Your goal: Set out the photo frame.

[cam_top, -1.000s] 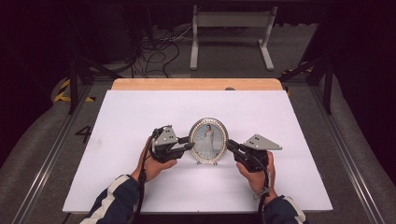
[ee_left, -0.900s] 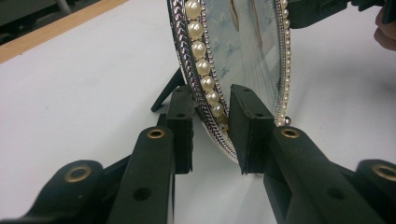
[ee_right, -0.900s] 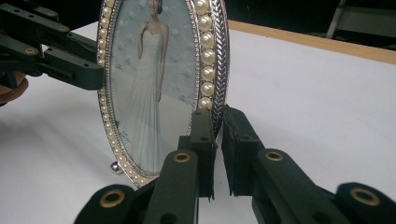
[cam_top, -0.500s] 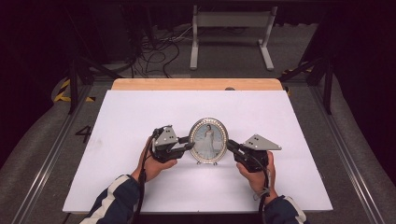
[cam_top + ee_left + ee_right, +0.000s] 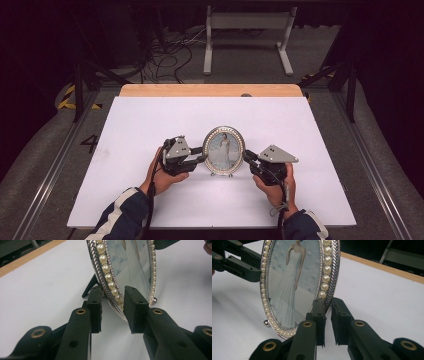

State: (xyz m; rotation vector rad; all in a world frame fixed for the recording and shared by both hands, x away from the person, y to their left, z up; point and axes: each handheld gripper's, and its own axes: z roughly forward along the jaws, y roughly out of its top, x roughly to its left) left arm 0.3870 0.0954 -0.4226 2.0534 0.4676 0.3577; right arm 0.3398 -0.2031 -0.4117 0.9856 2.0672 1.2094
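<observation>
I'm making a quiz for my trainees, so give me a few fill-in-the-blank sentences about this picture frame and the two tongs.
1. The oval picture frame stands ____ on the white table.
2. The frame's rim carries a row of ____ beads.
3. The right tongs are shut on the frame's ____.
4. The left tongs have their jaws on either side of the rim, still ____.

Missing words: upright; pearl; rim; open

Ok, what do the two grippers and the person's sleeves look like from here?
Both the left gripper and the right gripper are black, each topped by a grey three-cornered plate; their jaws are blocky, with brass-ringed holes. A black cable trails from each. The sleeves are dark navy, with white stripes on the left one.
</observation>
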